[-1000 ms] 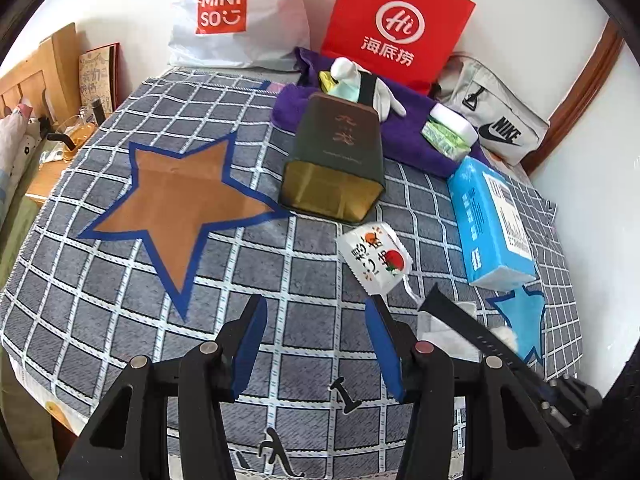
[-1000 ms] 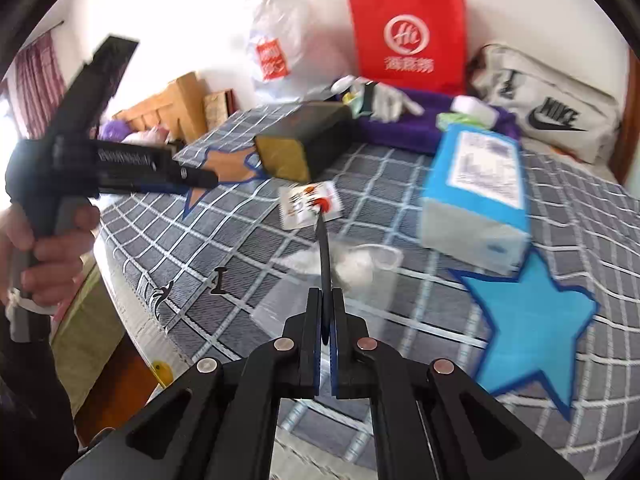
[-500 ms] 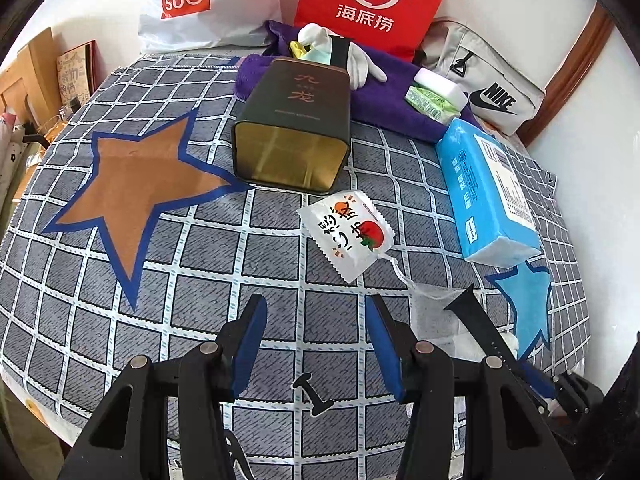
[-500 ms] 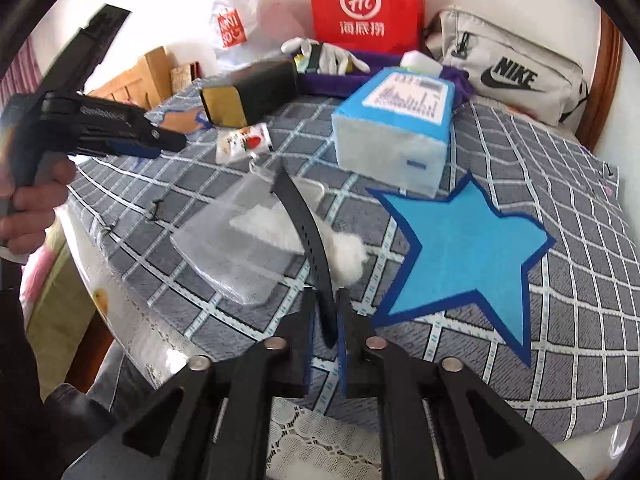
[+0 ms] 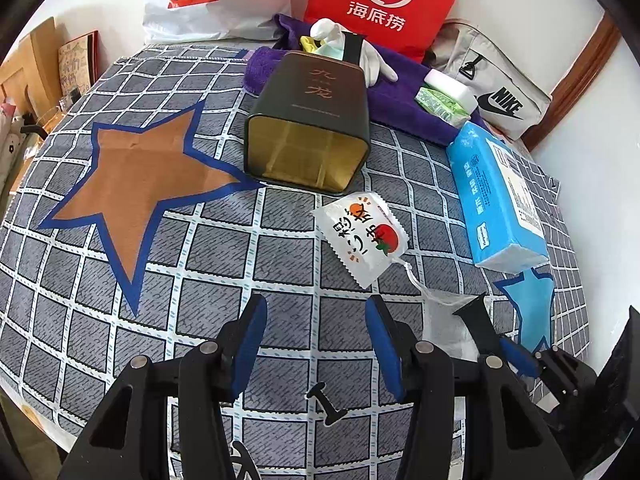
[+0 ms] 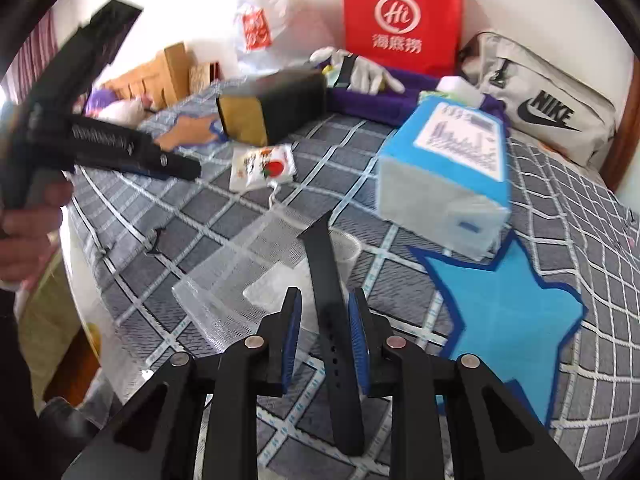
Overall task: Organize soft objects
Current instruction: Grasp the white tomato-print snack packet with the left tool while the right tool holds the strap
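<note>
One long black rubber watch strap (image 6: 334, 328) lies between the blue-padded fingers of the right gripper (image 6: 325, 338), jaws parted and no longer pinching it, its long axis running straight ahead from the table's near edge toward the clear mesh pouch (image 6: 240, 280) just beyond. Further left, the left gripper (image 5: 316, 340) hangs half-spread and empty over the grey checked tablecloth (image 5: 224, 264), well short of the strap.

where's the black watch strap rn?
Right wrist view: black watch strap lies lengthwise between the open pads of the right gripper, across the clear mesh pouch, left of the blue star.
</note>
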Demonstrator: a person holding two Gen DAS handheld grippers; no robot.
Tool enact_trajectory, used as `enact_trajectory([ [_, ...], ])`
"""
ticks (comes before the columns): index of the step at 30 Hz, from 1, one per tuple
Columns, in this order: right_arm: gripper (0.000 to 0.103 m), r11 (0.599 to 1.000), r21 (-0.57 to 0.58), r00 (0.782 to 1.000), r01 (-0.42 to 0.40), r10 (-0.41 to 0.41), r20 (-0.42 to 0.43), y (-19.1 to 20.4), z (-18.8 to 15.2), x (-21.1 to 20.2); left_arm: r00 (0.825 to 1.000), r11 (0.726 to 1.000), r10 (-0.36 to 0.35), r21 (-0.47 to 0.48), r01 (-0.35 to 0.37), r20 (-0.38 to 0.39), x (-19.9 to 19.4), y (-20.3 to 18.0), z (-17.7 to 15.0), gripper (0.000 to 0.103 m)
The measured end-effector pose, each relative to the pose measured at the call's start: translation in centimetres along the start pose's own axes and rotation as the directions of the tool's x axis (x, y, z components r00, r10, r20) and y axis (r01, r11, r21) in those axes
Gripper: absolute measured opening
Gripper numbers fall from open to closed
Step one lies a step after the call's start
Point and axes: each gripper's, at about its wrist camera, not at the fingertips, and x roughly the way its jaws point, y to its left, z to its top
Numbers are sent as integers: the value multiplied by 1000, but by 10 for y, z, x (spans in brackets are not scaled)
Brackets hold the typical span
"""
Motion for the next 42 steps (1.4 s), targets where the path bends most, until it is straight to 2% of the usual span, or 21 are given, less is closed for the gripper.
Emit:
enact_trajectory([
  [4, 19, 996, -76, 999, 52, -53, -11, 11, 1, 9, 1000, 1000, -16, -8, 16, -5, 3, 3, 0, 49],
  [6, 16, 996, -83, 999, 46, -47, -12, 10, 2, 8, 1000, 1000, -22, -6, 22, -9, 4, 3, 0, 49],
  [7, 13, 998, -62, 1000, 29, -29, -5, 6, 4, 5, 1000, 1000, -24, -4, 24, -9, 4, 3, 0, 49],
  [8, 3, 999, -34, 1000, 15, -15, 17, 1, 6, 2, 1000, 1000, -25, -1, 25, -9, 4, 3, -1, 49],
  [10, 3, 997, 56, 996, -61, 57, 63, -14, 10, -9, 999, 1000, -30, 9, 30, -10, 4, 1, -2, 49],
  [12, 3, 989, 110, 992, -100, 91, 82, -22, 13, -12, 999, 999, -33, 12, 33, -10, 4, 1, -2, 49],
  [22, 3, 988, 153, 996, 8, -22, 89, -40, 7, -34, 999, 999, -46, 26, 46, 1, 11, -5, 7, 49],
  [29, 3, 974, 192, 992, 119, -122, 6, -69, -15, -28, 999, 999, -48, 7, 48, -5, 26, -18, 25, 51],
  [36, 3, 974, 200, 994, 110, -109, -18, -78, -23, -15, 1000, 1000, 10, 4, -10, 13, 44, -38, 32, 62],
  [40, 5, 978, 187, 995, 95, -89, -40, -80, -25, -6, 1000, 999, -13, -33, 13, 10, 50, -41, 39, 65],
  [42, 5, 978, 191, 997, 81, -77, -30, -81, -26, -6, 1000, 1000, 10, -29, -10, 11, 54, -46, 40, 69],
])
